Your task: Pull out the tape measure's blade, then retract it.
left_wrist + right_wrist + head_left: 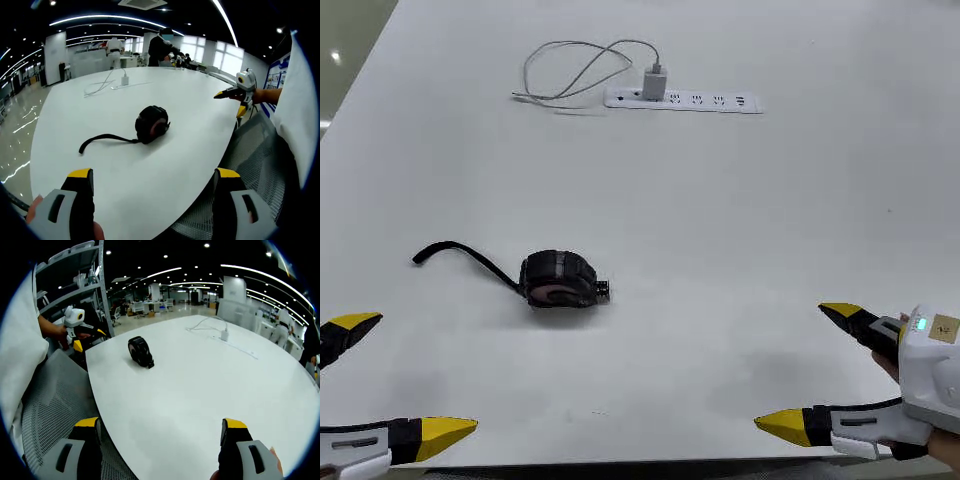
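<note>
Lying on table, tape measure, strap outstretched

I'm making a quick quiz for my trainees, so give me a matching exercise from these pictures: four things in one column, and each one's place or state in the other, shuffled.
Things:
1. tape measure
2. power strip
3. white cable
4. right gripper

Places or states:
A. looped, far left of the table
B. open, holding nothing
C. black, with its strap trailing left
D. far side, charger plugged in

Pairs: 1-C, 2-D, 3-A, 4-B
</note>
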Demonstrator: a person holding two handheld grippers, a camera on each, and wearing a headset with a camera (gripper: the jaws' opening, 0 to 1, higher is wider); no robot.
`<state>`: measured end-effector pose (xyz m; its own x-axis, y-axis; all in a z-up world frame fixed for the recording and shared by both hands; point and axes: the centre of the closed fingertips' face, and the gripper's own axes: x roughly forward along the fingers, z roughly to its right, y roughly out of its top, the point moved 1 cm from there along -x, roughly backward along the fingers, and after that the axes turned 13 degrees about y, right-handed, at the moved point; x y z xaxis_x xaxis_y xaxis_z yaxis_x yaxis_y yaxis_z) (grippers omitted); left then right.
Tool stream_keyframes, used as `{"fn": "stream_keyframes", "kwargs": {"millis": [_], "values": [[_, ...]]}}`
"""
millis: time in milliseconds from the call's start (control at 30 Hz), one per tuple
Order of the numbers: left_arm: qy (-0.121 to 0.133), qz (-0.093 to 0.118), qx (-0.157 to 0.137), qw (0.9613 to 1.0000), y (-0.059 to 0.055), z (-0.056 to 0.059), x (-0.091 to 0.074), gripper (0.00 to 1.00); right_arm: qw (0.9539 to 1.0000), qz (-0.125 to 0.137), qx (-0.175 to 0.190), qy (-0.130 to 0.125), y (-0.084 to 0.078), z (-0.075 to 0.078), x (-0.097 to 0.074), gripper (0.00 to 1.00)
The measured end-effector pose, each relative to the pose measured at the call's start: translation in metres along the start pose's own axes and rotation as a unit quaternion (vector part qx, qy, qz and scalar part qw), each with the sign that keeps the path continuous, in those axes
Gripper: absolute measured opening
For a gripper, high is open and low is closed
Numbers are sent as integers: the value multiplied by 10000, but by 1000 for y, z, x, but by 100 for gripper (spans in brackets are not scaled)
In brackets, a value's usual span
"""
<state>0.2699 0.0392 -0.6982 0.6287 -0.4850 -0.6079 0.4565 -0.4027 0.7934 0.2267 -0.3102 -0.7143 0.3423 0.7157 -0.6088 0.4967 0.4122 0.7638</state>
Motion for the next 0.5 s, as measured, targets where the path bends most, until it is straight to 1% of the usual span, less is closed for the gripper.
{"fn": "stream_keyframes", "kwargs": {"millis": [133, 233, 367, 500], "values": [[9, 15, -4, 10000, 0, -1, -1, 98, 10000, -6, 2, 12, 0, -1, 1, 99], [-22, 26, -16, 10000, 1, 0, -1, 97, 10000, -9, 8, 22, -1, -2, 2, 99], [-76, -8, -8, 10000, 0, 2, -1, 96, 10000, 14, 64, 32, 0, -2, 2, 99], [-71, -6, 30, 10000, 0, 2, -1, 96, 10000, 10, 85, 43, -1, -3, 2, 99]]}}
